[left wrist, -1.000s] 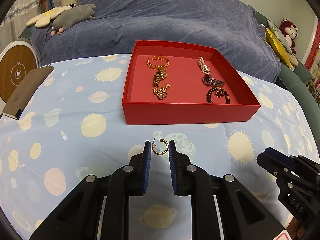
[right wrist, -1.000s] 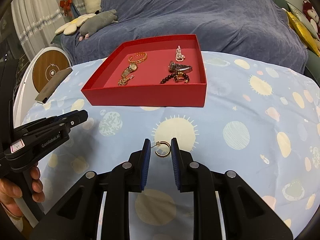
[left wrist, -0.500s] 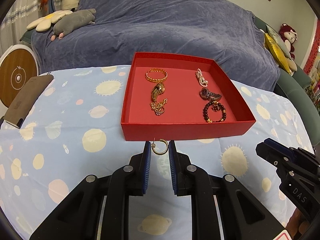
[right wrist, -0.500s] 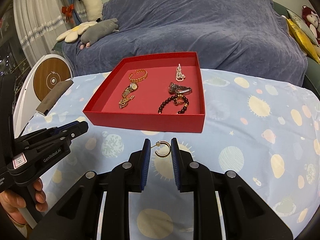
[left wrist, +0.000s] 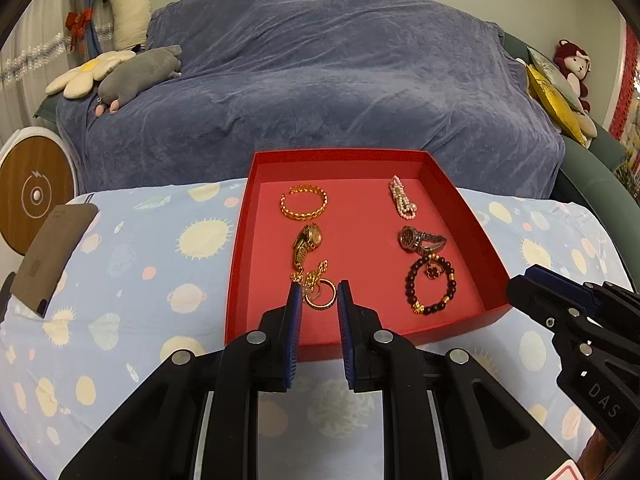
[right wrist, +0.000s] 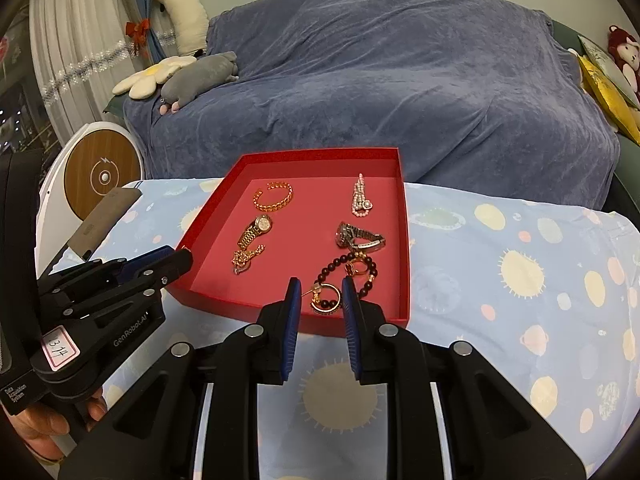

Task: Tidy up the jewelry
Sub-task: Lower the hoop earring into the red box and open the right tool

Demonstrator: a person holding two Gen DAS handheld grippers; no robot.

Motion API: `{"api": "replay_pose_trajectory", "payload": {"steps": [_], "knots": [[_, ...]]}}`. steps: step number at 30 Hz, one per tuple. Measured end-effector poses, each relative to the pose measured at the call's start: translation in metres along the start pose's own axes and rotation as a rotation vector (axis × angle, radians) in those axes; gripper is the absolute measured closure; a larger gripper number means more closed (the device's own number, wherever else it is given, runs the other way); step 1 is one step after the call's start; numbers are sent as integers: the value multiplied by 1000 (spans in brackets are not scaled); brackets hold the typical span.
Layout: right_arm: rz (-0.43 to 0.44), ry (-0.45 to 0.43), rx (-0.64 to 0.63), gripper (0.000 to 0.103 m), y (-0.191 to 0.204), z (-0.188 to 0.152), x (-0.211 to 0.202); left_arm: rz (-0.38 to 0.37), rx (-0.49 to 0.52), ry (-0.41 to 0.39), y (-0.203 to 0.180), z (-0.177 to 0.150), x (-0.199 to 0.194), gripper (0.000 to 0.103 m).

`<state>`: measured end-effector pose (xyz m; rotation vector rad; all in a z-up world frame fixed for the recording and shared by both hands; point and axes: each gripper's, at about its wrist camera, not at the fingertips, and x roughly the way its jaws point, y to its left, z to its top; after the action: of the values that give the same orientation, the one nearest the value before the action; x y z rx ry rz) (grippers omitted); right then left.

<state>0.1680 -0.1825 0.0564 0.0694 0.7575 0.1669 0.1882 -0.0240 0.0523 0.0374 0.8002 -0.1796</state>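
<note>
left gripper (left wrist: 318, 300) pinches a small gold hoop earring (left wrist: 320, 298); right gripper (right wrist: 318, 300) pinches its twin (right wrist: 326, 299) | change: both have risen off the planet-print cloth (left wrist: 120, 280) to the near edge of the red cardboard tray (left wrist: 460, 200), so drop-off looks imminent | left view: earring over the gold watch (left wrist: 306, 242) column | right view: earring over the dark bead bracelet (right wrist: 348, 276), plus a hand (right wrist: 44, 428)

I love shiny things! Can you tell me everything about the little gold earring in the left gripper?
The gold hoop earring is a small, shiny, open C-shaped hoop that looks like metal, with a thin post and a small pale back piece at its left end. It stands upright, pinched between the blue pads of the left gripper, held in the air in front of the near part of the red tray. Only the pads seem to touch it; the gold chain behind it lies in the tray.
</note>
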Motion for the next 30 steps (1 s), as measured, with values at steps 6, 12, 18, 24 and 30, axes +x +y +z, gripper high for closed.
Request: {"api": "replay_pose_trajectory", "payload": {"steps": [6,12,18,24,30], "knots": [[4,-8,-4,83,4,14,18,-10,13,-2,-4,18,19,87],[-2,-4,6,83,4,25,42,-12,11,15,-1,27,43,87],[-2,16,10,83,2,37,70,-19,-1,29,5,32,64,87],[2,46,17,83,2,39,96,-31,-21,45,11,33,82,87],[-5,68,8,83,2,36,113,-24,-20,61,13,29,95,86]]}}
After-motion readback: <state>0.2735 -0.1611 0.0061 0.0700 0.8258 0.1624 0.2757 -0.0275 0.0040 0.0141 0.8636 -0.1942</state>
